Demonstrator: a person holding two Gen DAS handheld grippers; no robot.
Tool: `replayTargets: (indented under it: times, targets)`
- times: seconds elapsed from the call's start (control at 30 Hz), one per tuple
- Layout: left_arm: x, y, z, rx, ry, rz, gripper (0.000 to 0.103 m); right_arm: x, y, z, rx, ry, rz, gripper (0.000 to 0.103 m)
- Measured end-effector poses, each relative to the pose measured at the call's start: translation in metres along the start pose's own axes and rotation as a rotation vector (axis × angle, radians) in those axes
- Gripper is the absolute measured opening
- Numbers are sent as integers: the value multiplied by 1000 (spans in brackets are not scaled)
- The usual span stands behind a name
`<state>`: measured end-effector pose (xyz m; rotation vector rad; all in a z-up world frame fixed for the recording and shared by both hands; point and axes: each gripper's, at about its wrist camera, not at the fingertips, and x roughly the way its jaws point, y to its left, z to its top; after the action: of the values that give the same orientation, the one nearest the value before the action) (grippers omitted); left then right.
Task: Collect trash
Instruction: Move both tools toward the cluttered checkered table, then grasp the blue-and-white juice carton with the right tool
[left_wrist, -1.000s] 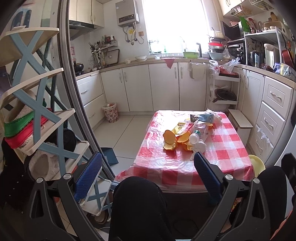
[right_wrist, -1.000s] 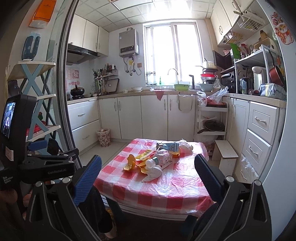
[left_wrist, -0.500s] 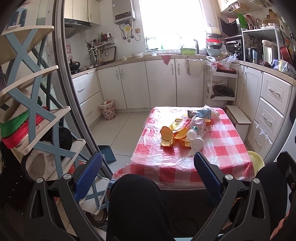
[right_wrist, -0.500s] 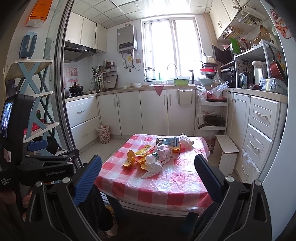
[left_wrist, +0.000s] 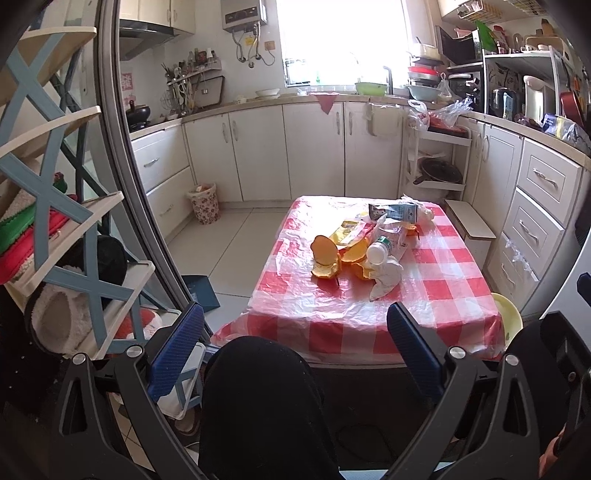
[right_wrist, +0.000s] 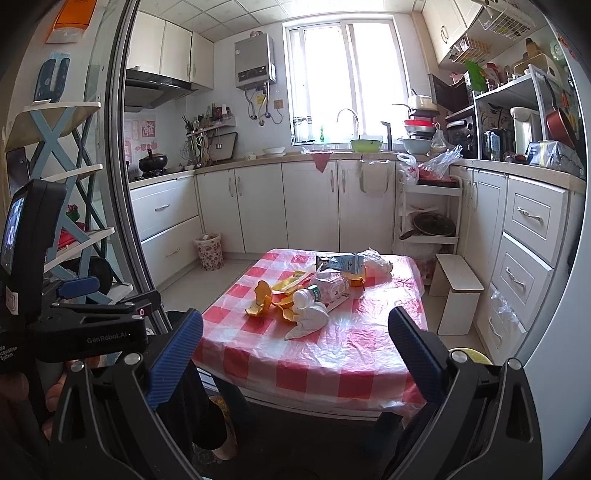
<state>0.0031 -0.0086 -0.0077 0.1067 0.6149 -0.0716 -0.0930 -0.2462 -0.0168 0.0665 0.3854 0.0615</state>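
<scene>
Both our tools wide open, nothing grabbed yet

Left tool (left_wrist: 293, 341) and right tool (right_wrist: 295, 341) hang short of the bench (left_wrist: 443, 295); peels (left_wrist: 327, 258) and bottle (left_wrist: 378, 251) piled at 12 o'clock.

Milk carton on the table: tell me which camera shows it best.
Right wrist view: the milk carton lies side-on with its torn-open end visible. The left wrist view also shows it, at the table's far end, partly behind a crumpled wrapper.
</scene>
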Motion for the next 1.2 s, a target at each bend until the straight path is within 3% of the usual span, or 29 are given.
replayTargets:
  times: [0.53,0.87,1.2]
  targets:
    - [54,3,-3,-50,110,-66,95,32,-10,-11,23,77,4,96]
    - [81,-7,8,-59,102,-94,95,49,-19,-12,44,101,-4,96]
    - [115,-21,20,-13,114,-50,95,67,-31,-14,65,123,-15,96]
